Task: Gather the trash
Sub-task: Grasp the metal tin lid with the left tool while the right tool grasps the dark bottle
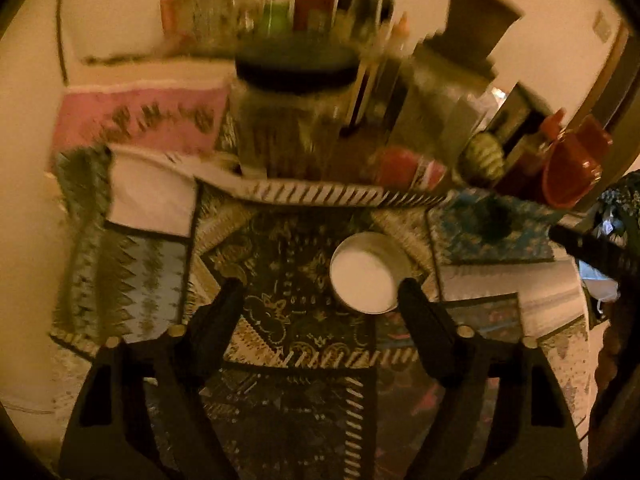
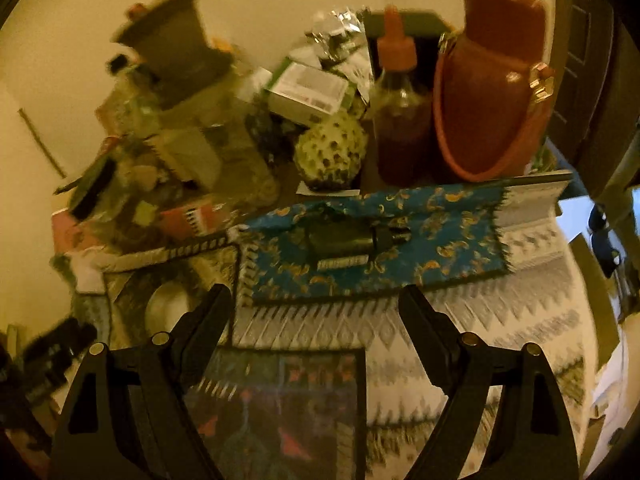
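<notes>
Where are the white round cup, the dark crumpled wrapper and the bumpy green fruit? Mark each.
white round cup [image 1: 365, 273], left wrist view, its white inside.
dark crumpled wrapper [image 2: 344, 240], right wrist view, its dark middle.
bumpy green fruit [image 2: 330, 154], right wrist view, its knobbly front.

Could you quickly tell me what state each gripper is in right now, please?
Left gripper: open, holding nothing, above the white cup.
Right gripper: open, holding nothing, above the patterned cloth.

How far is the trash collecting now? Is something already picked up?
Nothing looks collected yet. Both the left gripper and right gripper are open and empty. In hand: the left hovers over the small white cup on the patterned cloth; the right faces a dark object on the blue cloth. Picking up remains.
</notes>
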